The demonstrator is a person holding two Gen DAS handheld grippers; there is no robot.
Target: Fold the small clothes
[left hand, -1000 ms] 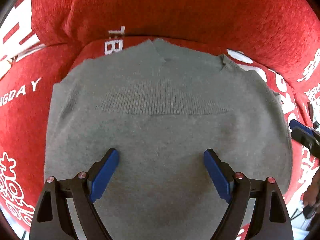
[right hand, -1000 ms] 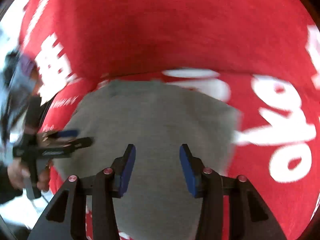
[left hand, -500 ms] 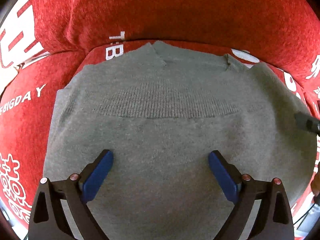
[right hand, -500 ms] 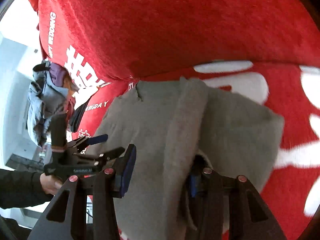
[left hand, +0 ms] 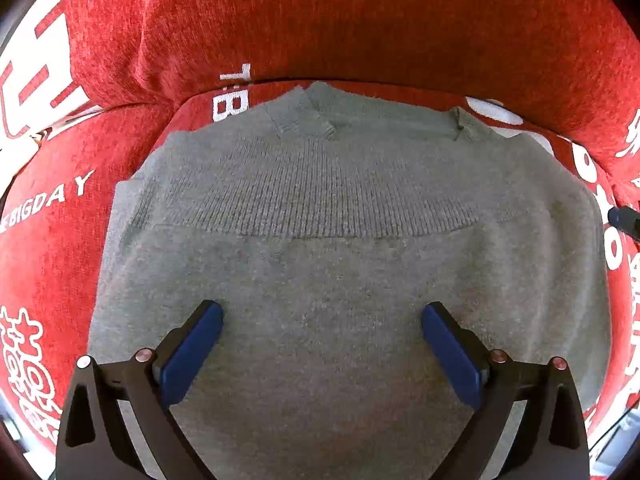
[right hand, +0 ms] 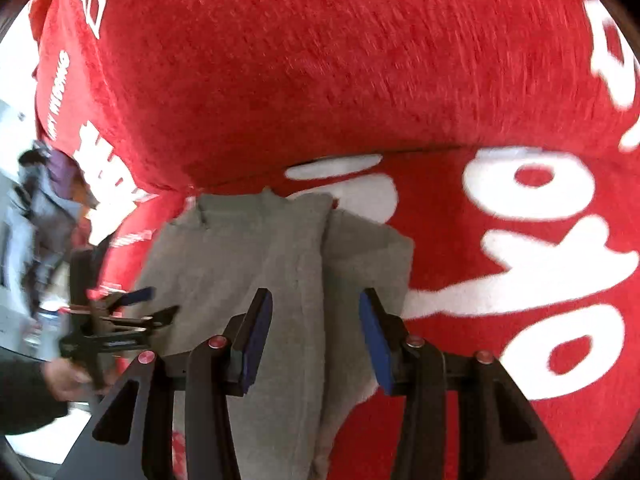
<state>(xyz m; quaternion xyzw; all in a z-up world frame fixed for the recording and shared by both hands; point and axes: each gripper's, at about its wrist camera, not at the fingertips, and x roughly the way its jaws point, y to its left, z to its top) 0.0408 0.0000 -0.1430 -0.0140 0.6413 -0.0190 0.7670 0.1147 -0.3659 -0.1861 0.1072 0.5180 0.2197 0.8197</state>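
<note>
A grey knitted sweater (left hand: 344, 216) lies on a red sofa seat, its ribbed hem band folded up across the middle and the collar at the far edge. My left gripper (left hand: 322, 326) is open, its blue pads spread wide just above the sweater's near part. In the right wrist view the sweater (right hand: 248, 256) has a raised fold running lengthwise along its right side. My right gripper (right hand: 316, 312) is open over that fold, empty. The left gripper (right hand: 120, 320) shows at the left of that view, held by a hand.
The red sofa cover (left hand: 360, 20) with white lettering rises as a backrest right behind the sweater. A pile of grey and purple clothes (right hand: 44, 200) lies beyond the sofa's left end. The right gripper's tip (left hand: 624, 218) shows at the right edge of the left wrist view.
The right gripper let go of the sweater's right side and opened wider; a fold now lies there. The left gripper stayed open and shifted slightly closer over the sweater.
</note>
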